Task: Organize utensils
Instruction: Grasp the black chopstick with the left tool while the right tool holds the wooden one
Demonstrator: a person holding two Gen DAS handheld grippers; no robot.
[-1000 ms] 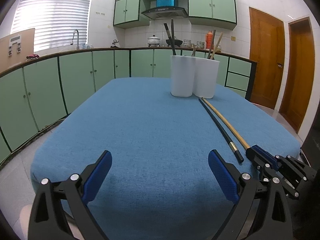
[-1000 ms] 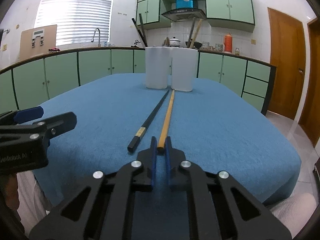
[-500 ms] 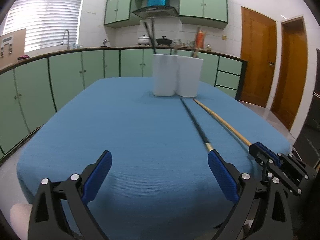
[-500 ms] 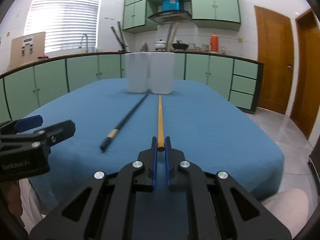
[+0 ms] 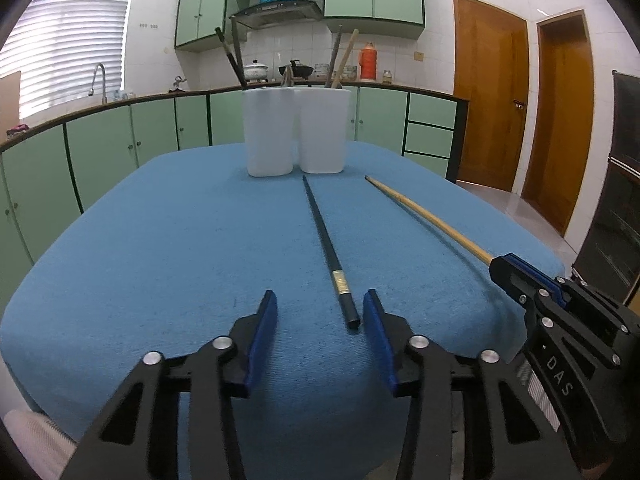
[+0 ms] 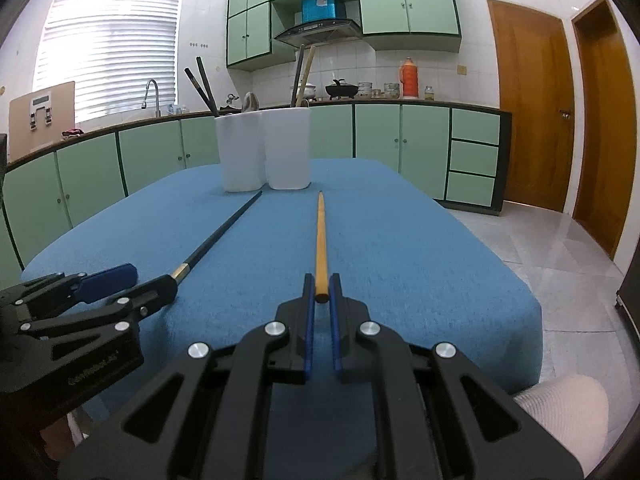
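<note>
The left gripper [image 5: 319, 322] has narrowed its half-open jaws around the long black chopstick [image 5: 326, 248] (right gripper [image 6: 321, 300] clamps the bamboo-coloured wooden chopstick [image 6: 321, 236]), both before the white cups [image 5: 296, 130], so grasping seems imminent.

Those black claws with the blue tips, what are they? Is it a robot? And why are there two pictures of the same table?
No robot: a person holds one claw, called a gripper, in each hand. Each gripper carries a camera looking along its fingers, so you get two pictures. One is from the left gripper, whose fingers stand open around the end of a black chopstick lying on the blue tablecloth. The other is from the right gripper, pinched shut on the end of a wooden chopstick. At the far end stand two white holders with more utensils sticking out.
</note>
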